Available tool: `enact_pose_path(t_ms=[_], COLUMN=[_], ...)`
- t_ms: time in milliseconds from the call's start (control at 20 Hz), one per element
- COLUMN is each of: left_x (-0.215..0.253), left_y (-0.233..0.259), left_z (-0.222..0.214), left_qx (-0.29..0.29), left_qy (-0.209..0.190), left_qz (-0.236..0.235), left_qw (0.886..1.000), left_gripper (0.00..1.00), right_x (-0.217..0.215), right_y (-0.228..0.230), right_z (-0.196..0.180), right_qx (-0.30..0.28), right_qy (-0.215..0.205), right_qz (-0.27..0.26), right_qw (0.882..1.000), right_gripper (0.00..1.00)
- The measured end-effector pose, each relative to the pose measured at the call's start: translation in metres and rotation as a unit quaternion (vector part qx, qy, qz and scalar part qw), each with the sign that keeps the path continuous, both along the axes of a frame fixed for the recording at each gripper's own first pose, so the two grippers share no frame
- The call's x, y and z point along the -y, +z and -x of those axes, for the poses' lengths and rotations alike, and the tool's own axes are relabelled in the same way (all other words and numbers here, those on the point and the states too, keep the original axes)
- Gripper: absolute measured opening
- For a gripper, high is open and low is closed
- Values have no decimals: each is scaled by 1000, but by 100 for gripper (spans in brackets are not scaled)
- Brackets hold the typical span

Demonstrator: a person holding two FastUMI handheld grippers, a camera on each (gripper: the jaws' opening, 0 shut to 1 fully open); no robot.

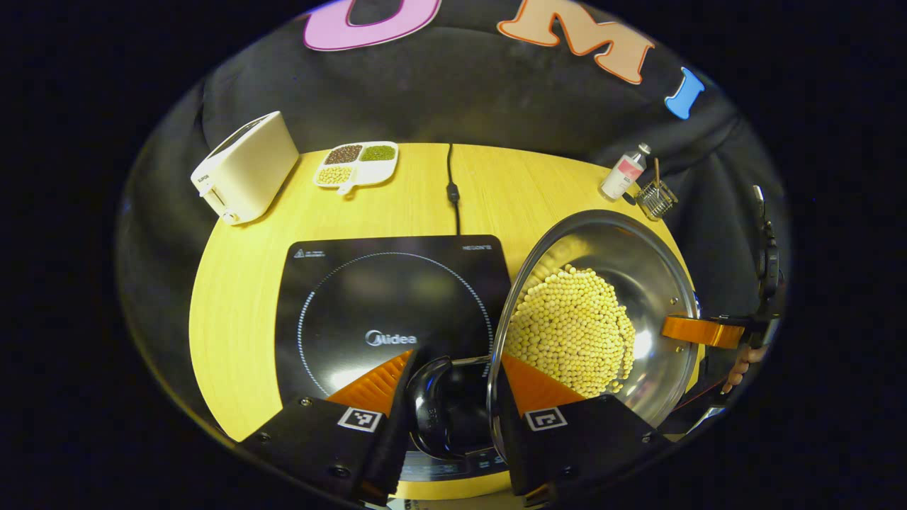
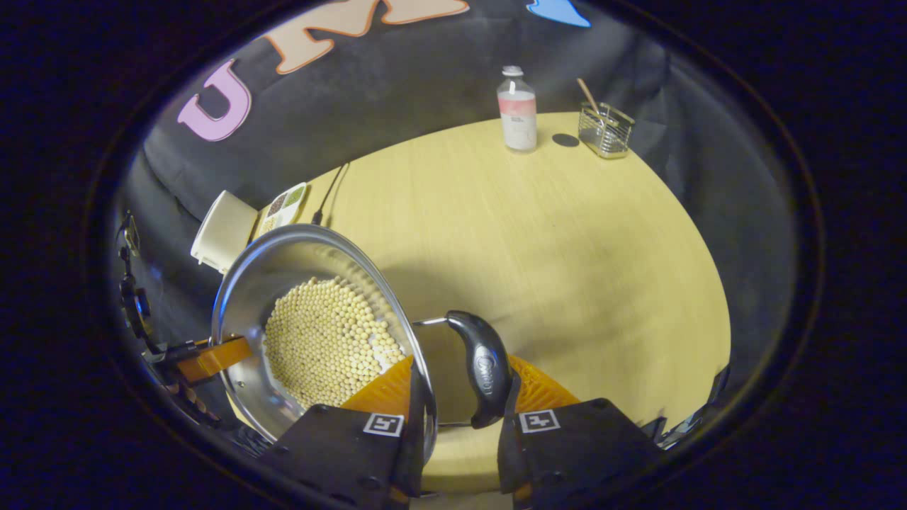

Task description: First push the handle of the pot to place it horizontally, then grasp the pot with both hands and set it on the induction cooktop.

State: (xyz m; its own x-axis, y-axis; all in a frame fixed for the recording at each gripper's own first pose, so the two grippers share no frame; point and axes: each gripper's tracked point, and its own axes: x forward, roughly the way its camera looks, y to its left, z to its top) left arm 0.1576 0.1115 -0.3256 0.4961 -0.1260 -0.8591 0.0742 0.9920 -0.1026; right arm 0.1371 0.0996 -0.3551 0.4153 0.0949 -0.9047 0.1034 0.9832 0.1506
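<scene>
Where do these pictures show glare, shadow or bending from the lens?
Left gripper view: bright glare on the pot wall, and the table edge bends round. Right gripper view: a soft shadow lies on the table beside the pot, and the bottle stays sharp.

Pot [image 1: 602,312] right of the induction cooktop [image 1: 390,312]; toaster [image 1: 244,166] and divided tray [image 1: 356,164] behind

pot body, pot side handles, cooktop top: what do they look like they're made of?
Pot: likely stainless steel, polished; its wall mirrors the beans.
Side handles: look like dark glossy moulded plastic on wire brackets, with sheen highlights.
Induction cooktop: black, glass-like top; smooth and reflective, with a printed ring.
</scene>
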Motion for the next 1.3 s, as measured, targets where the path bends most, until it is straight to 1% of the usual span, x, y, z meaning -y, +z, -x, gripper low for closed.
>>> enact_pose_path(t_ms=[50, 100, 150, 200, 300, 350, 400, 500, 700, 800, 900, 950, 1000, 1100, 1300], left_x=[-12, -23, -33, -42, -56, -64, -71, -85, -114, -129, -141, -147, -151, -157, -165], left_y=[1, 0, -3, -3, -4, -4, -4, -7, -17, -21, -21, -21, -21, -23, -22], left_z=[-5, -7, -7, -8, -14, -14, -15, -16, -10, -10, -17, -20, -24, -30, -39], left_qx=[9, 10, 12, 8, 18, 22, 26, 31, 20, 17, 25, 26, 28, 30, 49], left_qy=[-6, -11, -15, -16, -22, -23, -22, -18, -3, -2, -9, -16, -21, -27, -32], left_qz=[1, 1, 3, 6, 11, 13, 15, 20, 24, 18, 8, -1, -7, -11, -20], left_qw=[1000, 1000, 1000, 1000, 1000, 999, 999, 999, 1000, 1000, 1000, 1000, 999, 999, 998], left_gripper=[59, 58, 59, 58, 59, 58, 58, 59, 59, 58, 58, 59, 58, 58, 58], right_x=[-12, -22, -32, -43, -60, -68, -76, -92, -121, -135, -144, -149, -157, -162, -171], right_y=[1, 2, 2, 3, 6, 8, 7, 7, -2, -9, -13, -17, -18, -21, -24], right_z=[1, 1, 2, 3, 4, 2, 1, -2, -2, -2, -4, -7, -10, -14, -16], right_qx=[2, 2, 2, 5, 11, 14, 17, 20, 10, 3, 4, 2, 1, 1, 3], right_qy=[-3, -9, -14, -15, -15, -15, -12, -5, 10, 13, 11, 10, 7, -2, -8], right_qz=[3, 5, 9, 16, 26, 30, 35, 44, 51, 49, 46, 44, 43, 42, 43], right_qw=[1000, 1000, 1000, 1000, 999, 999, 999, 999, 999, 999, 999, 999, 999, 999, 999], right_gripper=[36, 36, 44, 44, 44, 44, 44, 44, 44, 44, 44, 40, 44, 44, 44])
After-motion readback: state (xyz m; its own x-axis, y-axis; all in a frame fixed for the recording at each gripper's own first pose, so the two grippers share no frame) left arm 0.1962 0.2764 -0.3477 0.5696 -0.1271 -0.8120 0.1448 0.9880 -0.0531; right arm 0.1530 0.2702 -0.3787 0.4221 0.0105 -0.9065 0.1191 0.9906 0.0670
